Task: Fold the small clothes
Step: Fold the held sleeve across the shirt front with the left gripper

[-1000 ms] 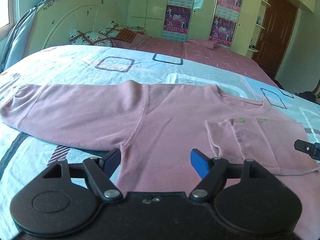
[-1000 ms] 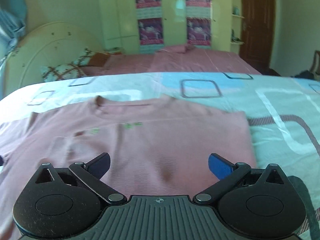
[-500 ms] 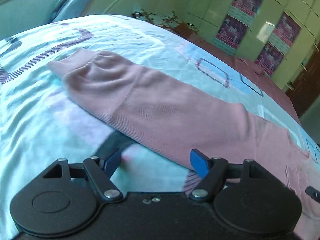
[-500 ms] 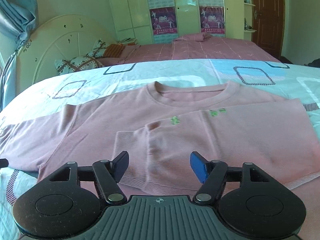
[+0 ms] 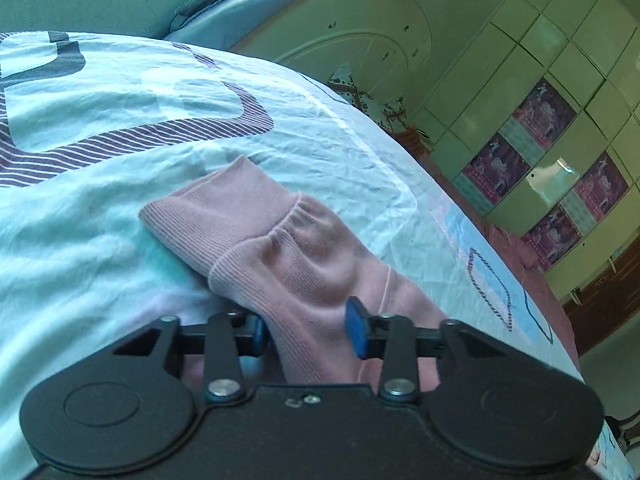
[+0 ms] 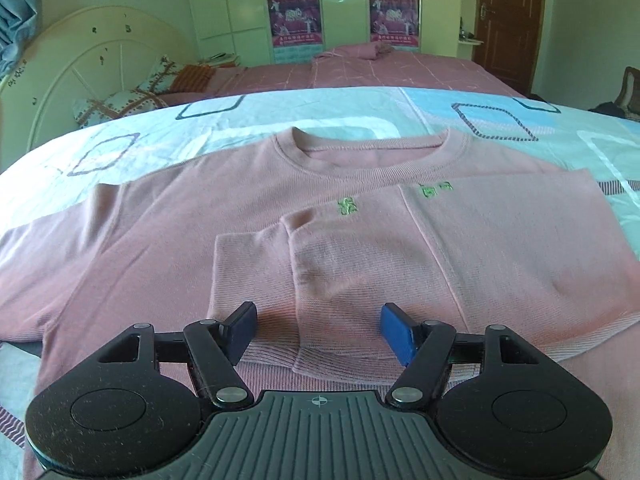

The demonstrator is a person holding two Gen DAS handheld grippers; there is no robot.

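Left claw: the left gripper [image 5: 306, 330] is closing on the pink sleeve [image 5: 304, 268]. The sleeve sits between its blue pads [image 5: 356, 332] and bunches up there. The pads look like they press it now.

Sleeve end: the cuff [image 5: 218, 208] lies flat on the blue bed cover [image 5: 120, 92], at about 11 o'clock from the left claw.

What could slip: the claw may hold only the top layer of the sleeve. Then the bottom layer would stay behind and the fold would come out lumpy.

What could drag: the claw sits low on the bed. If it pinches the bed cover too, the cover would lift with the sleeve.

Shirt: the pink shirt [image 6: 168, 240] lies flat on the bed, neck at 12 o'clock in the right view. The other sleeve [image 6: 500, 248] is already folded across the chest.

Right claw: the right gripper [image 6: 318, 332] hangs half open over the folded cuff [image 6: 256, 272]. It holds nothing.

What could mess up: a hard pull on the left sleeve could tug the whole shirt. With the right claw not pressing down, the folded sleeve could slide out of place.
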